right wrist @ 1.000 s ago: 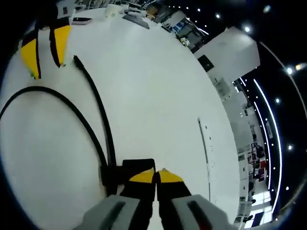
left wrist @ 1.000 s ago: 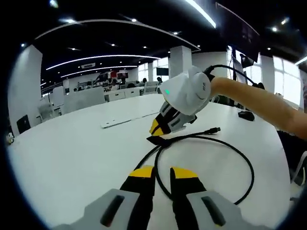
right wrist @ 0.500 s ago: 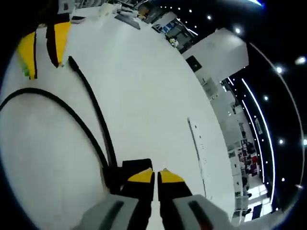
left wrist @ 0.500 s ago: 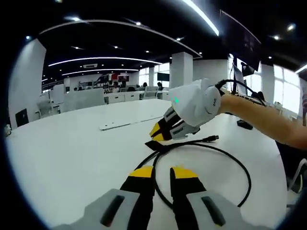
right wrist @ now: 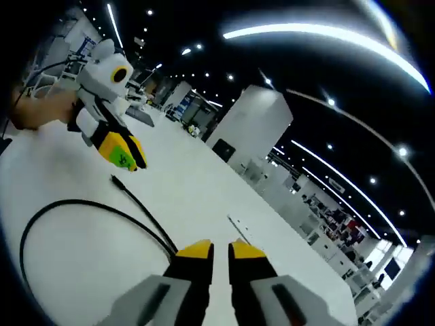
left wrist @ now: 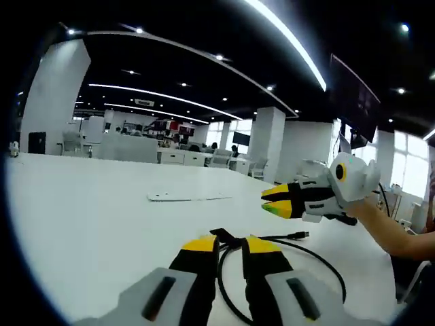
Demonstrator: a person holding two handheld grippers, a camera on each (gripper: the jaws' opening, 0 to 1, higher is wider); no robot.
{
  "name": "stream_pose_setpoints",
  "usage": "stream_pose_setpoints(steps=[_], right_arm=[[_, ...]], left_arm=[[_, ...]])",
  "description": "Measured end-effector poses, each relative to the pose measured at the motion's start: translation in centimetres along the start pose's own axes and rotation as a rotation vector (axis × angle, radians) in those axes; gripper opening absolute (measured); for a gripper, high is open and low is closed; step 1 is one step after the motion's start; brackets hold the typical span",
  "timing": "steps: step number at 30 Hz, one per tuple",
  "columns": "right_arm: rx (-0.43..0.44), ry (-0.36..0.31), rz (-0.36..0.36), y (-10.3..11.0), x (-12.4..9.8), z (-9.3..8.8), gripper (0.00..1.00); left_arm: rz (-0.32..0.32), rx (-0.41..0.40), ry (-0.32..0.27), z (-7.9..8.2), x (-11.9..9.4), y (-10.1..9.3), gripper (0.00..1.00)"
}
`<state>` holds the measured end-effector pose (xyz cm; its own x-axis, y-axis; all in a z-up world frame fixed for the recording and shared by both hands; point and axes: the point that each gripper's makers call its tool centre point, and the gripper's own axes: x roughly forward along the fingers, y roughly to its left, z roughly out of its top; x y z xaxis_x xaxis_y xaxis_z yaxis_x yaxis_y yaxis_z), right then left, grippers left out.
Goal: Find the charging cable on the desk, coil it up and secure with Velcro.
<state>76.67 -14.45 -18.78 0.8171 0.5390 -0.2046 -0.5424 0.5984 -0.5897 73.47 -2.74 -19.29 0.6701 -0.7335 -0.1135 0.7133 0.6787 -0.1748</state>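
White desk [left wrist: 81, 204], looped charging cable [left wrist: 326, 265] beside left claw [left wrist: 231, 246].

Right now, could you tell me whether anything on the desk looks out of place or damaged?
Nothing looks damaged. The black charging cable lies in one loose loop on the white desk, its plug end free and not yet secured. Both tongs, left and right, hold nothing.

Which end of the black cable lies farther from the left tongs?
The end with the small plug, lying out on the desk. The other end sits right at the tips of the left tongs.
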Motion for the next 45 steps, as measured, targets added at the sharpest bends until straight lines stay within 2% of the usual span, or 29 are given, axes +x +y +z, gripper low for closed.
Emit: stream_pose_setpoints(steps=[1,2,3,4,6,8,10,12,14,17,18,19,21,25,26,27,28,30,32,33,34,36,38,41,44,45], right_arm=[[0.030,-0.052,-0.014,-0.1,-0.6,0.7,0.14],[0.049,-0.134,-0.049,-0.5,-1.8,1.7,0.14],[0.062,-0.178,-0.070,-0.7,-2.3,2.3,0.14],[0.072,-0.255,-0.114,-1.1,-3.3,3.4,0.14],[0.057,-0.390,-0.145,-1.2,-4.9,5.4,0.14],[0.054,-0.435,-0.198,-1.5,-6.5,6.9,0.14],[0.095,-0.493,-0.186,-1.1,-7.5,8.3,0.14],[0.104,-0.513,-0.181,-0.5,-8.0,8.8,0.16],[0.100,-0.511,-0.190,-0.2,-8.0,9.1,0.18],[0.162,-0.528,-0.217,-0.7,-8.5,9.7,0.22],[0.193,-0.558,-0.293,-1.9,-9.5,10.1,0.24],[0.177,-0.601,-0.360,-3.0,-10.6,10.6,0.26],[0.158,-0.706,-0.440,-4.0,-13.0,11.9,0.33],[0.227,-0.927,-0.511,-5.8,-17.8,14.9,0.54],[0.223,-0.985,-0.527,-6.3,-19.1,16.1,0.59],[0.205,-1.011,-0.543,-6.7,-20.0,17.1,0.65],[0.194,-1.015,-0.543,-6.8,-20.3,17.8,0.67],[0.150,-1.072,-0.557,-7.0,-21.5,19.8,0.73],[0.101,-1.103,-0.574,-7.4,-22.2,21.5,0.86],[0.077,-1.119,-0.582,-7.5,-22.6,22.4,0.95],[0.083,-1.117,-0.578,-7.7,-22.7,23.1,0.93],[0.073,-1.141,-0.572,-7.9,-23.3,24.8,0.95],[0.088,-1.144,-0.568,-8.3,-24.1,26.0,0.95],[0.104,-1.146,-0.622,-9.9,-25.5,25.8,0.95],[0.083,-1.169,-0.642,-11.0,-26.7,25.3,0.95],[0.048,-1.122,-0.659,-11.7,-26.9,24.6,0.95]], left_arm=[[0.008,-0.006,-0.017,0.3,0.0,0.2,0.15],[0.007,-0.030,-0.034,0.6,0.0,0.3,0.14],[0.006,-0.038,-0.040,0.7,0.0,0.3,0.14],[0.003,-0.080,-0.070,1.3,0.0,0.2,0.13],[-0.028,-0.123,-0.117,2.3,-0.2,-0.3,0.13],[-0.069,-0.142,-0.178,3.6,-0.8,-1.3,0.13],[-0.097,-0.155,-0.225,4.6,-1.4,-1.9,0.12],[-0.127,-0.158,-0.264,5.3,-2.0,-2.5,0.10],[-0.131,-0.138,-0.289,5.9,-2.5,-2.6,0.09],[-0.121,-0.105,-0.295,6.0,-2.7,-2.5,0.08],[-0.113,-0.097,-0.296,6.1,-2.7,-2.3,0.08],[-0.113,-0.093,-0.296,6.1,-2.7,-2.2,0.07],[-0.114,-0.091,-0.299,6.2,-2.7,-2.2,0.05],[-0.149,-0.098,-0.339,7.3,-3.0,-2.8,0.05],[-0.156,-0.099,-0.350,7.8,-2.9,-2.9,0.05],[-0.155,-0.096,-0.365,8.6,-2.8,-3.0,0.05],[-0.160,-0.081,-0.376,9.6,-2.6,-3.5,0.05],[-0.188,-0.040,-0.407,11.6,-2.7,-4.9,0.06],[-0.218,0.018,-0.454,13.8,-3.0,-6.6,0.07],[-0.232,0.047,-0.477,15.0,-3.1,-7.4,0.07],[-0.250,0.078,-0.497,16.3,-3.4,-8.5,0.07],[-0.299,0.127,-0.549,19.1,-4.1,-11.0,0.11],[-0.326,0.166,-0.571,20.7,-4.7,-12.7,0.18],[-0.328,0.247,-0.564,21.3,-5.1,-14.1,0.34],[-0.326,0.312,-0.487,20.5,-4.0,-15.0,0.51],[-0.327,0.318,-0.475,20.2,-3.8,-15.2,0.56]])
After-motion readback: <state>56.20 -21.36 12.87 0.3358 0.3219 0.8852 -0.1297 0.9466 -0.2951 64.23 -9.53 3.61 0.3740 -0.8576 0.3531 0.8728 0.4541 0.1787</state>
